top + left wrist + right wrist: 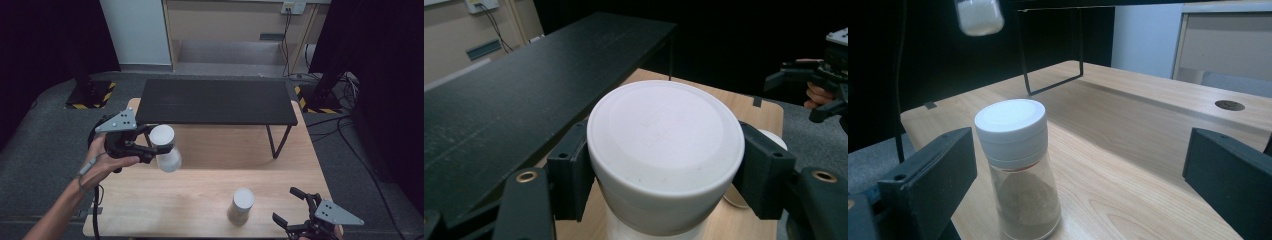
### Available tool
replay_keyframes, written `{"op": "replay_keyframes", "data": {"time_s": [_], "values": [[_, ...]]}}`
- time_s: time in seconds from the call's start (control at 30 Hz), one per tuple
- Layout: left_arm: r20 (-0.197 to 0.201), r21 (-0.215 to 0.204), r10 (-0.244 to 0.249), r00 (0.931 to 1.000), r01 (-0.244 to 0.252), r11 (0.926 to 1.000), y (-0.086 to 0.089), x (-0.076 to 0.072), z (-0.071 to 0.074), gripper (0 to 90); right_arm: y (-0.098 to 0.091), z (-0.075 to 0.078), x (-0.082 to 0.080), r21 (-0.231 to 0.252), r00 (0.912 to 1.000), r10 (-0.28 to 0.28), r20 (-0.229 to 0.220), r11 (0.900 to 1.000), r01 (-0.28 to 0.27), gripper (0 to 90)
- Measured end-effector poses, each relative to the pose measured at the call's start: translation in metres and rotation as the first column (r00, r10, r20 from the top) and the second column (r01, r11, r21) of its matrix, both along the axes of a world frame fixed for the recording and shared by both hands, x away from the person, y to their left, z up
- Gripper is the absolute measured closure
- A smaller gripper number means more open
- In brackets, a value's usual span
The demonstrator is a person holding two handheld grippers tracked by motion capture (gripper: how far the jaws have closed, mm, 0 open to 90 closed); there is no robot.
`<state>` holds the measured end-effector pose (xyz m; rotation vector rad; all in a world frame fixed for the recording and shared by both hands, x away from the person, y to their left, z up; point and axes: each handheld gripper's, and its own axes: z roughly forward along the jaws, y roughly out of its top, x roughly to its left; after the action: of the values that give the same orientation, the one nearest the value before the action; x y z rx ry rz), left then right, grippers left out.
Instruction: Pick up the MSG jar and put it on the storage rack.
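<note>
My left gripper (159,143) is shut on a white-capped jar (165,147) with pale contents, held in the air over the left part of the wooden table (210,200). In the left gripper view its white cap (665,142) sits squeezed between the two black jaws. A second jar (240,205) with a white cap and brown powder stands upright near the table's front edge. My right gripper (289,206) is open just to its right, near the front right corner. In the right gripper view that brown-powder jar (1018,167) stands between the wide-apart jaws, nearer the left one.
A low black shelf (215,101) on thin metal legs spans the back of the table. A round cable hole (1229,105) is set in the tabletop. Grey carpet and black stands surround the table.
</note>
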<state>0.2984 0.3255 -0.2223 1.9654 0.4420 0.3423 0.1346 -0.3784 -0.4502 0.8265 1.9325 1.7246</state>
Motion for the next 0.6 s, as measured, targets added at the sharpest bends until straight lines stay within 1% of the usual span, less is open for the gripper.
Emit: {"op": "replay_keyframes", "data": {"time_s": [0.07, 0.13, 0.2, 0.33, 0.4, 0.47, 0.5, 0.6], "values": [[-0.001, -0.001, 0.008, 1.0, -0.008, 1.0, -0.001, 0.002, 0.007, 32.5, 0.0, 0.0, -0.001, 0.0, 1.0, -0.001, 0.001, 1.0, 0.001, 1.2], [0.003, 0.006, 0.015, 0.9999, -0.015, 0.9999, -0.003, 0.002, 0.014, 32.5, 0.0, 0.0, -0.001, 0.001, 1.0, -0.003, 0.001, 1.0, 0.003, 1.3], [0.016, 0.027, 0.018, 0.9997, -0.018, 0.9995, -0.007, 0.002, 0.025, 32.5, 0.0, 0.0, -0.001, 0.002, 1.0, -0.006, 0.001, 1.0, 0.006, 1.3], [0.012, 0.02, 0.021, 0.9997, -0.022, 0.9996, -0.008, 0.005, 0.031, 32.5, 0.0, 0.0, -0.001, 0.003, 1.0, -0.005, -0.001, 1.0, 0.005, 1.4], [0.014, 0.021, 0.036, 0.9993, -0.036, 0.9991, -0.01, 0.008, 0.039, 32.4, 0.0, 0.0, -0.001, 0.003, 1.0, -0.005, 0.0, 1.0, 0.005, 1.4], [0.015, 0.022, 0.04, 0.9991, -0.04, 0.999, -0.011, 0.009, 0.041, 32.4, 0.0, 0.0, -0.001, 0.003, 1.0, -0.006, 0.0, 1.0, 0.006, 1.4], [0.016, 0.024, 0.056, 0.9983, -0.057, 0.9981, -0.013, 0.012, 0.047, 32.4, -0.001, 0.0, -0.002, 0.005, 1.0, -0.007, 0.001, 1.0, 0.007, 1.4], [0.024, 0.02, 0.081, 0.9965, -0.081, 0.9965, -0.015, 0.017, 0.056, 32.4, -0.001, 0.0, -0.001, 0.005, 1.0, -0.009, -0.001, 0.9999, 0.009, 1.4]]}}
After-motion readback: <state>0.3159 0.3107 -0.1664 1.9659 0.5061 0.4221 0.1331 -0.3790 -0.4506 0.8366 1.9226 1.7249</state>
